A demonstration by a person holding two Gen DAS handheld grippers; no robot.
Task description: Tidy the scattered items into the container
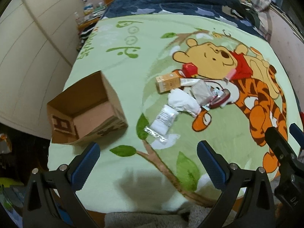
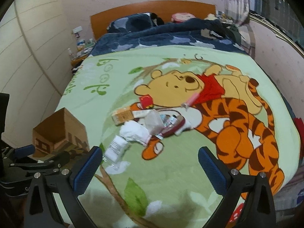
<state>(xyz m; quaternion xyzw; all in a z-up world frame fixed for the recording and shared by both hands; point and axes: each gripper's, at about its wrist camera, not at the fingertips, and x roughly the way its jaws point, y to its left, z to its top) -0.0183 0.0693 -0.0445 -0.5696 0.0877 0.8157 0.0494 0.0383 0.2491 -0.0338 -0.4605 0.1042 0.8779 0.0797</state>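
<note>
An open empty cardboard box (image 1: 89,112) stands on the left of the green cartoon blanket (image 1: 117,43); it also shows in the right wrist view (image 2: 62,131). A heap of small items lies mid-bed: a tan carton (image 1: 168,82), a red box (image 1: 190,69), a white cloth (image 1: 182,102), a white packet (image 1: 163,118), a grey pouch (image 1: 201,92) and a pink stick (image 1: 230,75). The heap also shows in the right wrist view, with the white packet (image 2: 115,148) nearest. My left gripper (image 1: 148,161) is open and empty above the near edge. My right gripper (image 2: 148,163) is open and empty, near the packet.
A dark blue quilt (image 1: 180,5) and pillows lie at the head of the bed by an orange headboard (image 2: 152,9). White wardrobe doors (image 1: 28,57) stand to the left. A cluttered bedside table (image 1: 87,13) is at the far left corner.
</note>
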